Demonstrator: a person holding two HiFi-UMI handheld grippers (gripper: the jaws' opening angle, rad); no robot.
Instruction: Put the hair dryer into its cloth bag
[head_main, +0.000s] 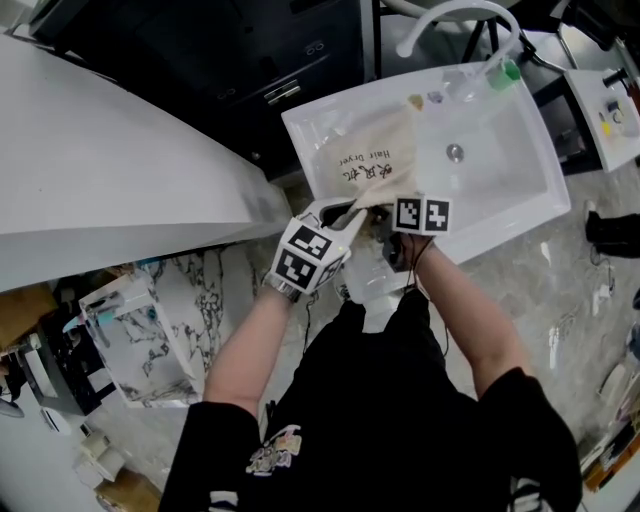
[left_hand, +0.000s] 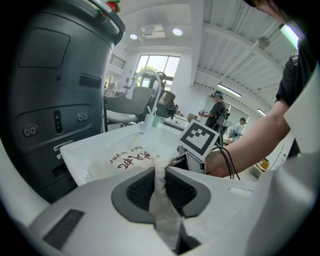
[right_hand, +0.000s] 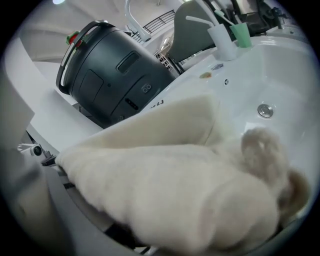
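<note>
A cream cloth bag (head_main: 365, 160) printed "Hair Dryer" lies in the white sink (head_main: 500, 190). My left gripper (head_main: 350, 212) is at the bag's near edge. In the left gripper view the pads (left_hand: 142, 189) pinch a strip of the bag's cloth (left_hand: 161, 180), with the printed side (left_hand: 125, 157) beyond. My right gripper (head_main: 405, 215) sits right beside it at the bag's mouth. In the right gripper view the bag (right_hand: 175, 175) drapes over the jaws and hides them. A black cord (left_hand: 227, 160) runs past the right hand. The hair dryer itself is not clearly visible.
A curved white faucet (head_main: 450, 15) and a green-and-white cup (head_main: 505, 72) stand at the sink's far rim; the drain (right_hand: 265, 110) lies beyond the bag. A dark round appliance (right_hand: 115, 75) stands left of the sink. A marble-patterned box (head_main: 150, 340) sits on the floor.
</note>
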